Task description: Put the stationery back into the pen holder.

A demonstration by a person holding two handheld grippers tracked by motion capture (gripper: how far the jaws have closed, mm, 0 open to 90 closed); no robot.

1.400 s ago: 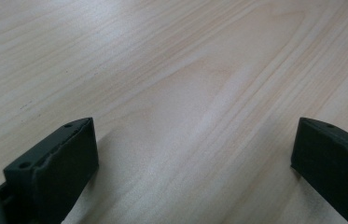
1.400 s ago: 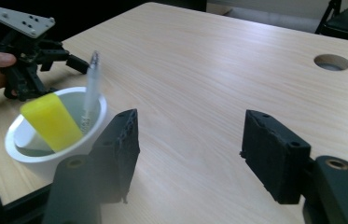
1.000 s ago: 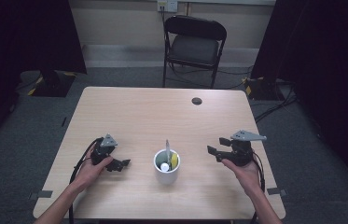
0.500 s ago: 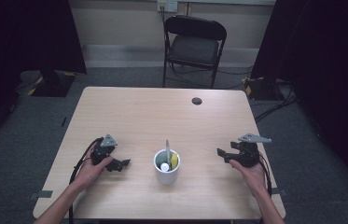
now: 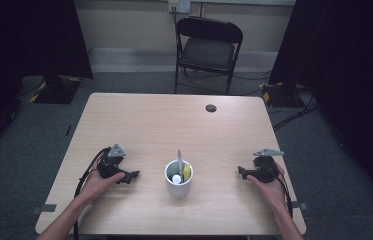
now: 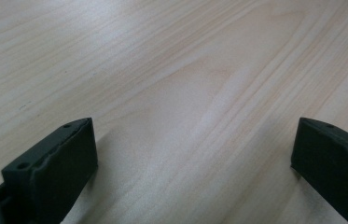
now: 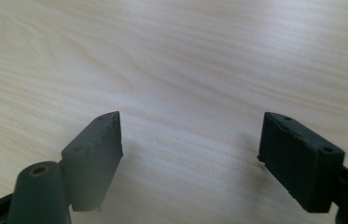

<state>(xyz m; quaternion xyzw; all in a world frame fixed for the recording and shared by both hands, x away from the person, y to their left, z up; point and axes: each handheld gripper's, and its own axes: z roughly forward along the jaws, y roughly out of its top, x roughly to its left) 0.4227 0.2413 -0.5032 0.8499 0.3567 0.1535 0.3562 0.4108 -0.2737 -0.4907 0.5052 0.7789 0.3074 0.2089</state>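
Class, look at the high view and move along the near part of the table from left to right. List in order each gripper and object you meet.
left gripper → white cup holding utensils → right gripper

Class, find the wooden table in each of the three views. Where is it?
High view: table centre frame, white cup near its front edge.
Left gripper view: its wood behind the open left tongs.
Right gripper view: its wood behind the right tongs, just opening, nothing between.
Shared landmark: the pale wood grain.
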